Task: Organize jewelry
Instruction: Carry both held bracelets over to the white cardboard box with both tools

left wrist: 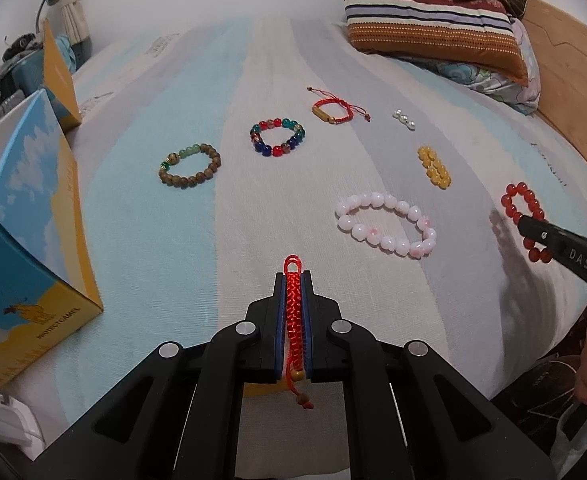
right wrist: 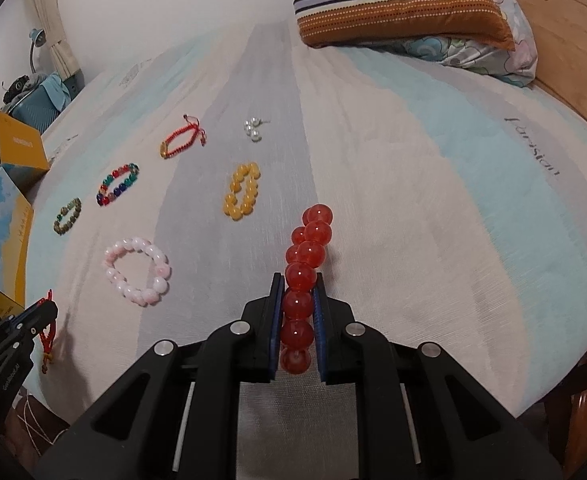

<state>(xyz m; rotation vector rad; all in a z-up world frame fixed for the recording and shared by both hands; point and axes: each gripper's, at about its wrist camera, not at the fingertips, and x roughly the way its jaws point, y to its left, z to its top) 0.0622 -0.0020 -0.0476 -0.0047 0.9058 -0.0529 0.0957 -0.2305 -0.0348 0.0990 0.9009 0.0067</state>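
Observation:
My left gripper (left wrist: 293, 276) is shut on a red braided cord bracelet (left wrist: 293, 308), held above the striped bed sheet (left wrist: 173, 240). My right gripper (right wrist: 298, 280) is shut on a red bead bracelet (right wrist: 307, 264), whose free end sticks out past the fingertips. The right gripper also shows in the left wrist view (left wrist: 523, 222), at the right edge with the red beads (left wrist: 525, 200). On the sheet lie a pink bead bracelet (left wrist: 385, 224), a yellow bead bracelet (left wrist: 434, 167), a multicolour bead bracelet (left wrist: 277, 138), a brown wooden bead bracelet (left wrist: 189, 166), a red cord bracelet with a gold tube (left wrist: 335, 110) and pearl pieces (left wrist: 403, 119).
A blue and yellow box (left wrist: 25, 248) stands at the left edge of the bed, with its open yellow lid (left wrist: 59, 76) behind. Striped pillows (left wrist: 433, 16) lie at the far right. A wooden headboard (left wrist: 565, 60) borders the right side.

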